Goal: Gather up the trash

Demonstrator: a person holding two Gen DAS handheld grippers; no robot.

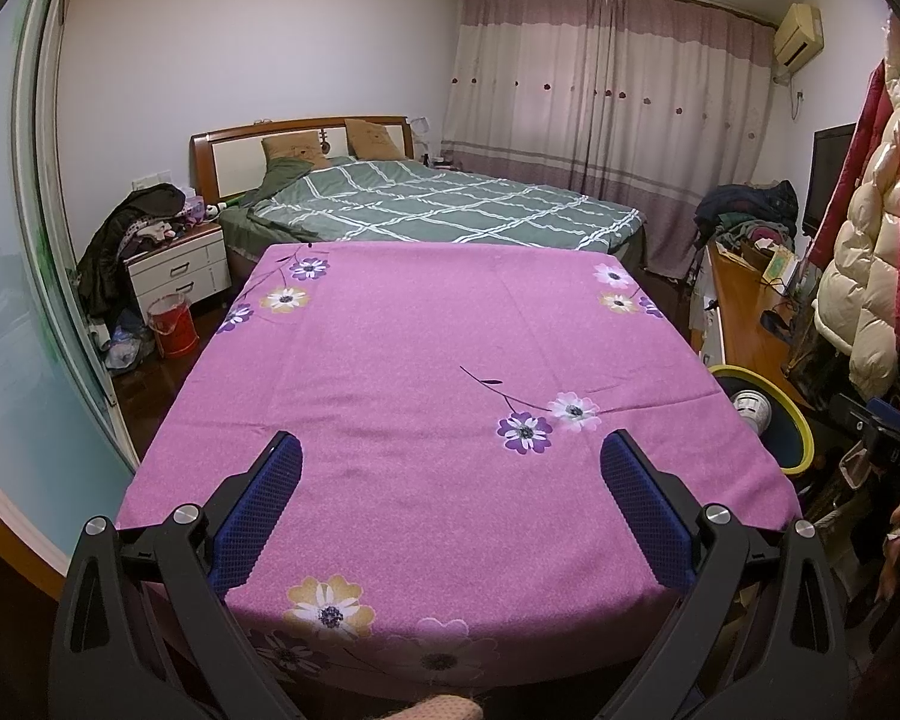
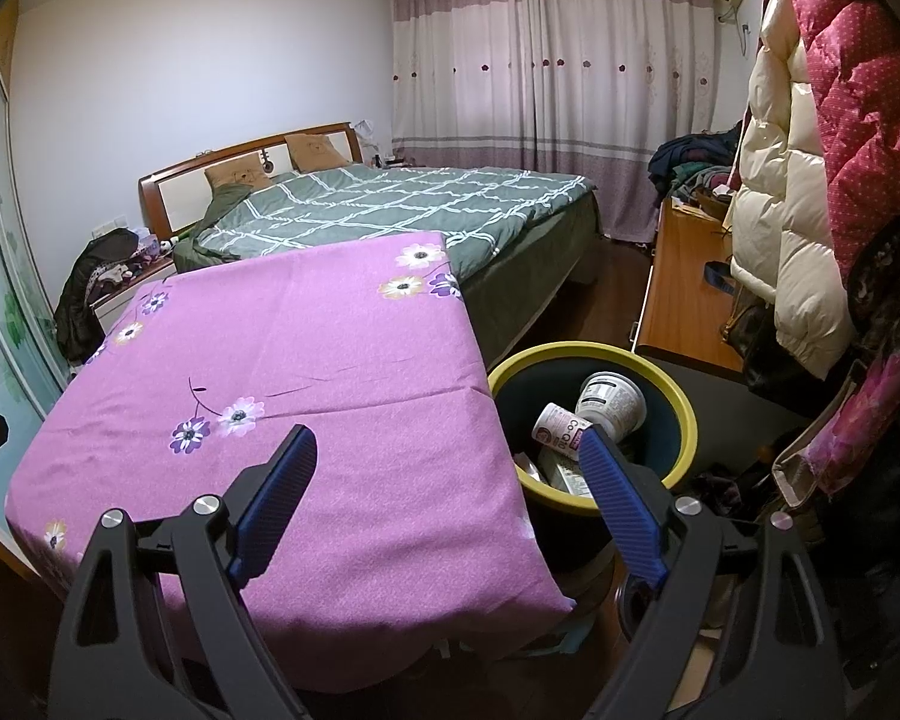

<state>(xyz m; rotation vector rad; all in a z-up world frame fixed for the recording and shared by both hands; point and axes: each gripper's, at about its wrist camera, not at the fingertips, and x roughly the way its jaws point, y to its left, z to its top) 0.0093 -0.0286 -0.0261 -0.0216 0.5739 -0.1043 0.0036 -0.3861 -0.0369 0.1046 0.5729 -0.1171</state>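
A table with a purple flowered cloth (image 1: pixel 438 360) fills the left wrist view; no trash lies on it. My left gripper (image 1: pixel 450 450) is open and empty above the near part of the cloth. A yellow-rimmed dark bin (image 2: pixel 594 360) stands off the table's right edge and holds white cups (image 2: pixel 609 402) and other packaging. It also shows in the left wrist view (image 1: pixel 795 420). My right gripper (image 2: pixel 450 450) is open and empty over the table's right edge, its right finger (image 2: pixel 618 498) in front of the bin. The table also shows in the right wrist view (image 2: pixel 330 360).
A bed with a green checked cover (image 1: pixel 426 204) lies beyond the table. A nightstand with clothes (image 1: pixel 174 264) and a red bucket (image 1: pixel 171 324) stand at the left. A wooden desk (image 2: pixel 684 288) and hanging padded coats (image 2: pixel 810 180) are at the right.
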